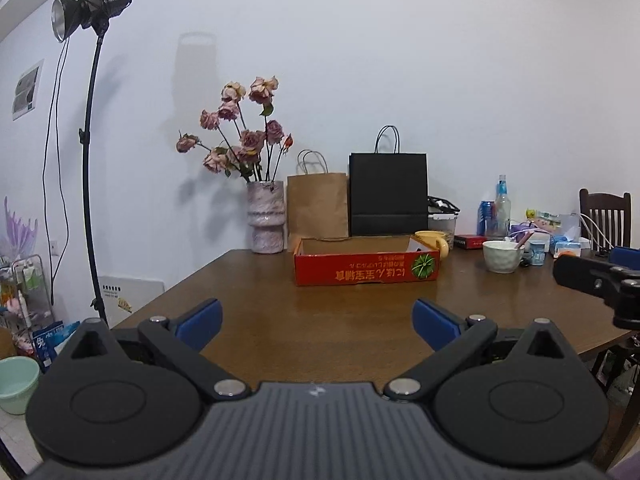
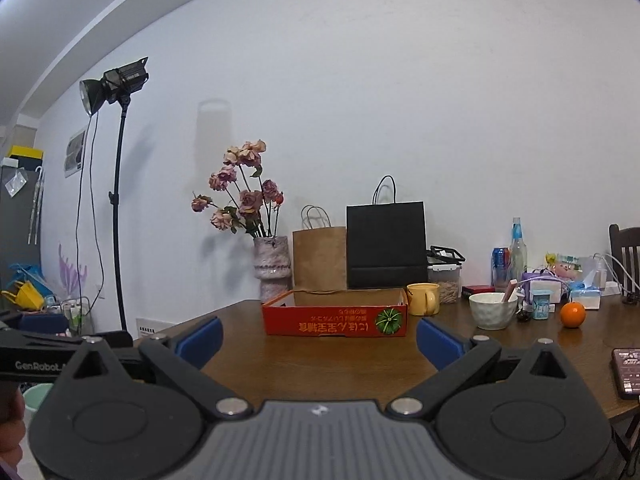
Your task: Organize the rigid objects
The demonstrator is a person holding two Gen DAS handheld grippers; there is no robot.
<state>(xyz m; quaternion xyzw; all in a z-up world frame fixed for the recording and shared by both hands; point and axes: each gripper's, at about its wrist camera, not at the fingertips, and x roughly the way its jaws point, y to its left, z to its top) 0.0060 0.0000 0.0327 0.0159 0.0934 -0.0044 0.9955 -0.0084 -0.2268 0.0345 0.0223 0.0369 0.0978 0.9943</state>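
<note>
A shallow red cardboard box (image 1: pixel 366 270) (image 2: pixel 335 318) sits open-topped on the brown wooden table (image 1: pixel 320 320) (image 2: pixel 320 356), straight ahead in both views. Behind its right end stands a yellow mug (image 1: pixel 432 240) (image 2: pixel 423 298). A white bowl (image 1: pixel 502 256) (image 2: pixel 493 310) with a pink stick in it stands further right, and an orange (image 2: pixel 572 314) lies right of that. My left gripper (image 1: pixel 318 322) is open over the near table, nothing between its blue pads. My right gripper (image 2: pixel 319 342) is open and empty too, well short of the box.
A vase of dried roses (image 1: pixel 266 220), a brown paper bag (image 1: pixel 317 204) and a black paper bag (image 1: pixel 388 194) line the wall. Bottles, cans and small packets (image 2: pixel 540 280) crowd the far right. A phone (image 2: pixel 628 372) lies at the right edge. A light stand (image 1: pixel 90 160) rises left of the table; a chair (image 1: pixel 604 212) stands far right.
</note>
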